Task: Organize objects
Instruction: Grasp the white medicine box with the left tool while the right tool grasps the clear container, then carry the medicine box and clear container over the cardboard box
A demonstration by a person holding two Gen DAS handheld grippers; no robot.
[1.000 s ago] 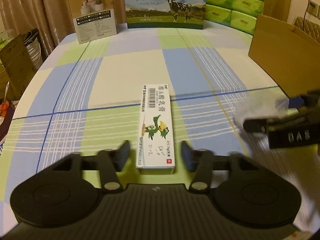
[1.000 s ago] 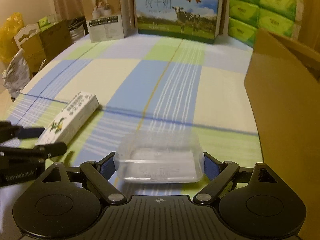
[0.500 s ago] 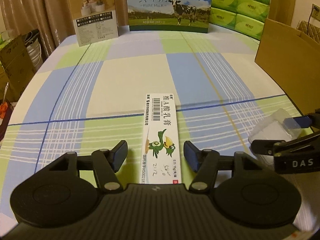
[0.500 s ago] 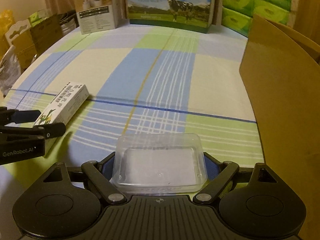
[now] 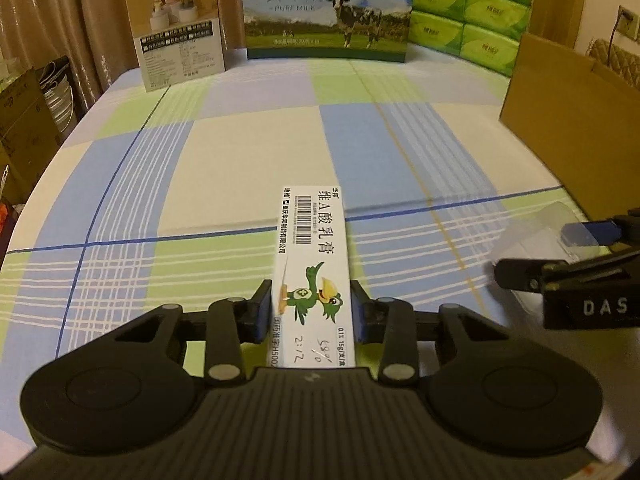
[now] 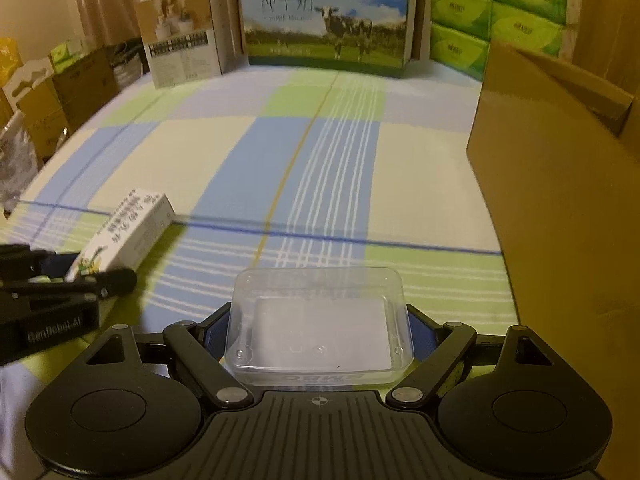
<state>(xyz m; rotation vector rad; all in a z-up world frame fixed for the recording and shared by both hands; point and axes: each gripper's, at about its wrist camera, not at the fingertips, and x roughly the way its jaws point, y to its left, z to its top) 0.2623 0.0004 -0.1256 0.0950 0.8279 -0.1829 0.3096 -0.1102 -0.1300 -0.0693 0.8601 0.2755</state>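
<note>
Left wrist view shows the left tongs [image 5: 312, 314] pinching a long white ointment box [image 5: 310, 268] across its narrow width, both blue pads flat against its long sides near the near end. That grip across the short dimension seems chosen because it fits the jaw span and leaves the box's length pointing forward, ready to be carried. The box lies flat on the checked desk [image 5: 224, 152], close to the near edge and about midway between the left and right edges. It is a slim carton with a barcode, black Chinese lettering, a green cartoon bird and some handwriting on its top face. In the right wrist view the right tongs [image 6: 320, 334] clamp a clear plastic tray [image 6: 318, 320] by its two short ends, open side up, so it would stay level if lifted; it appears empty, and whether it rests on the desk or hangs just above it I cannot tell. A brown carton [image 6: 560, 168] stands open along the right edge, a likely destination for both things. Milk box [image 5: 328, 8], tissue packs [image 5: 472, 12] and a smaller box [image 5: 178, 28] line the far edge.
</note>
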